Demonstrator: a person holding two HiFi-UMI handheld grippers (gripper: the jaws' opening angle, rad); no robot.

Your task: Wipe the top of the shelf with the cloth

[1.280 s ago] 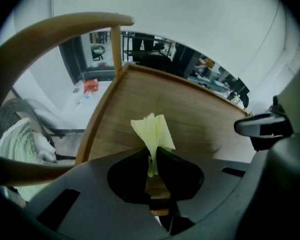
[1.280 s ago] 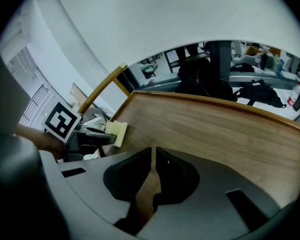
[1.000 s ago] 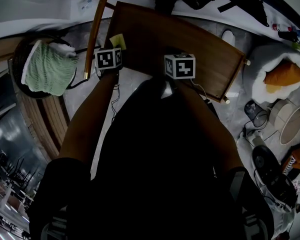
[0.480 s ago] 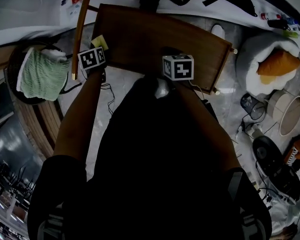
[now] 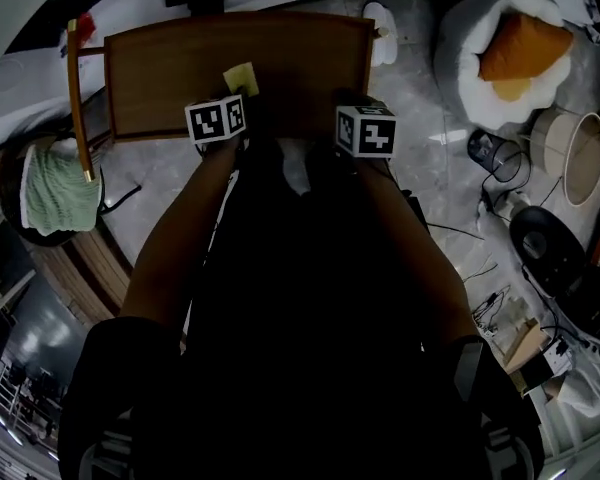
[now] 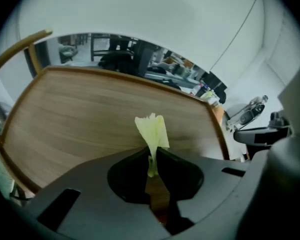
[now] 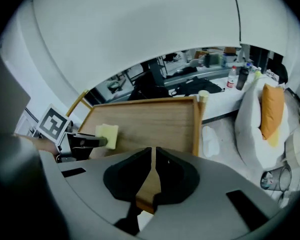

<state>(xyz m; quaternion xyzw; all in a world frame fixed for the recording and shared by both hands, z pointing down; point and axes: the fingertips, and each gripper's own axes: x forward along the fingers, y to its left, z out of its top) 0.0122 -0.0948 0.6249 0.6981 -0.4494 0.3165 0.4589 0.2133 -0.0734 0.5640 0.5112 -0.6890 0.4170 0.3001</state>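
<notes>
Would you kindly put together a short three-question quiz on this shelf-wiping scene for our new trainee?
1. True or false: the cloth lies loose on the shelf, with no gripper on it.
2. Multiple choice: the cloth is A) pale yellow, B) blue, C) red.
3. Fill in: the ___ gripper is shut with nothing between its fingers.

Key
1. False: the left gripper pinches the cloth between its fingers, over the shelf top.
2. A.
3. Right: the right gripper is shut and empty, near the shelf's front edge.
</notes>
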